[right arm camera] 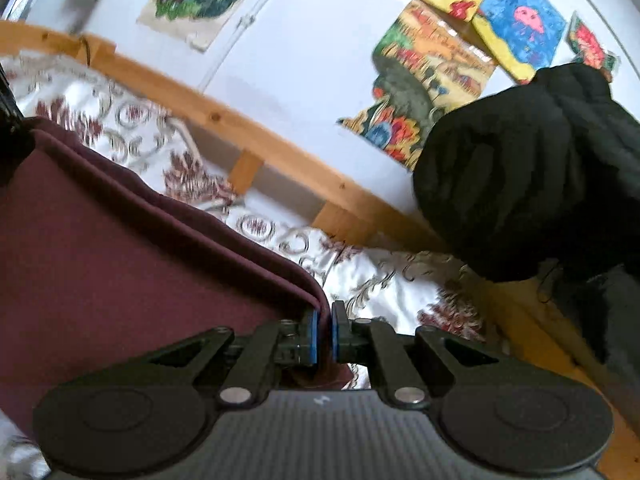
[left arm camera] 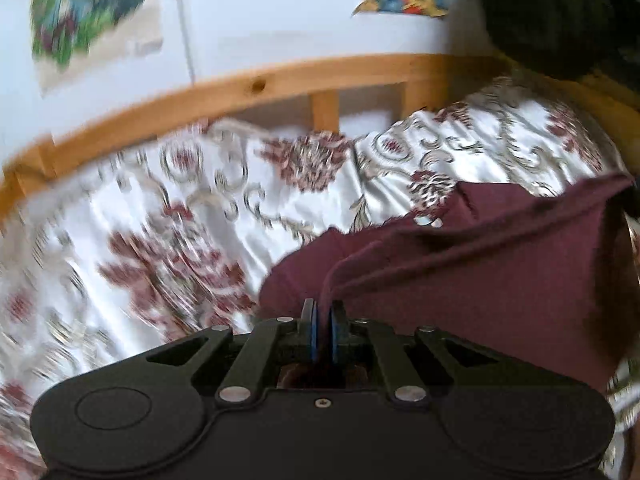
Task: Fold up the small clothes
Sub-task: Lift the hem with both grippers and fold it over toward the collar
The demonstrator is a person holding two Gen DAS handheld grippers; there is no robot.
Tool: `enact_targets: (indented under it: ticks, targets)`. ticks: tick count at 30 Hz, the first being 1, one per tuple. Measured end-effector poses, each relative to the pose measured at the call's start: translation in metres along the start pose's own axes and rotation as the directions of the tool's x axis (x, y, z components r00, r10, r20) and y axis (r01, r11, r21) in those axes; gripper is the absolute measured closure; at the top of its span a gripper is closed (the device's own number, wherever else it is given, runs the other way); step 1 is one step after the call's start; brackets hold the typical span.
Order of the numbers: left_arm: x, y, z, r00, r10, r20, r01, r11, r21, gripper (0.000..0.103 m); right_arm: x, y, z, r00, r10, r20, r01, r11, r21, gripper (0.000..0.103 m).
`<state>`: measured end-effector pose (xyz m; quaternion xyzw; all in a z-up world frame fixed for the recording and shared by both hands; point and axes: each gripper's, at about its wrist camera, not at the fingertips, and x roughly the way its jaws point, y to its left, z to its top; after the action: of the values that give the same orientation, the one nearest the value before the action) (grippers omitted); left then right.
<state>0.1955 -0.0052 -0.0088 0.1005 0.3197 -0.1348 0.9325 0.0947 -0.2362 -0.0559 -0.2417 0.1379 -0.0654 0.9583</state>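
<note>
A maroon garment (left arm camera: 500, 264) hangs stretched between my two grippers above a bed with a white and red floral cover (left arm camera: 180, 220). My left gripper (left arm camera: 323, 312) is shut on one corner of the garment, whose cloth runs off to the right. My right gripper (right arm camera: 324, 316) is shut on the other corner of the maroon garment (right arm camera: 120, 260), which spreads to the left with a doubled hem along its top edge. The garment's lower part is hidden behind the gripper bodies.
A wooden bed rail (left arm camera: 280, 84) runs behind the floral cover (right arm camera: 400, 280), with a white wall and colourful children's pictures (right arm camera: 424, 100) above. A dark padded jacket (right arm camera: 532, 184) hangs at the right, also in the left wrist view (left arm camera: 560, 12).
</note>
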Motion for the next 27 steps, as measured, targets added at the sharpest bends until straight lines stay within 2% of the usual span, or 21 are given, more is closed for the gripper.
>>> enact_targets:
  ticks: [3, 6, 9, 12, 15, 20, 23, 25, 26, 27]
  targets:
    - [0.024, 0.004, -0.007, 0.999, 0.045, -0.005, -0.045, 0.998, -0.051, 0.093, 0.024, 0.008, -0.005, 1.0, 0.009, -0.007, -0.009, 1.0, -0.018, 0.096]
    - [0.04, 0.001, -0.012, 0.996, 0.09, 0.013, -0.09, 0.996, -0.014, 0.093, 0.047, 0.023, -0.014, 1.0, -0.009, -0.013, 0.008, 0.996, -0.085, 0.095]
    - [0.051, 0.008, -0.007, 0.994, 0.108, 0.028, -0.106, 0.992, -0.064, 0.093, 0.062, 0.035, -0.014, 0.999, -0.03, 0.017, 0.031, 0.992, -0.121, 0.095]
    - [0.058, 0.015, 0.001, 0.993, 0.112, 0.026, -0.108, 0.988, -0.111, 0.091, 0.077, 0.041, -0.01, 0.998, -0.045, 0.038, 0.049, 0.993, -0.106, 0.095]
    - [0.071, 0.02, -0.001, 0.996, 0.092, 0.008, -0.09, 0.986, -0.142, 0.089, 0.088, 0.044, -0.013, 0.999, -0.044, 0.022, 0.046, 0.993, -0.112, 0.095]
    - [0.08, 0.032, -0.012, 1.0, 0.0, -0.022, -0.005, 0.972, -0.236, 0.088, 0.094, 0.042, -0.021, 0.999, -0.022, -0.031, 0.019, 0.995, -0.099, 0.094]
    - [0.077, 0.042, -0.012, 1.0, -0.022, -0.004, 0.02, 0.954, -0.299, 0.075, 0.093, 0.041, -0.022, 0.999, -0.021, -0.036, 0.017, 0.995, -0.094, 0.09]
    - [0.077, 0.045, -0.013, 1.0, -0.027, -0.002, 0.025, 0.946, -0.323, 0.061, 0.094, 0.041, -0.023, 0.999, -0.018, -0.047, 0.014, 0.996, -0.084, 0.083]
    - [0.077, 0.046, -0.014, 0.999, -0.035, -0.002, 0.032, 0.943, -0.331, 0.058, 0.095, 0.04, -0.023, 0.998, -0.015, -0.057, 0.011, 0.997, -0.076, 0.072]
    - [0.077, 0.047, -0.015, 0.999, -0.05, -0.005, 0.046, 0.94, -0.338, 0.049, 0.096, 0.039, -0.024, 0.998, -0.012, -0.065, 0.007, 0.998, -0.067, 0.063]
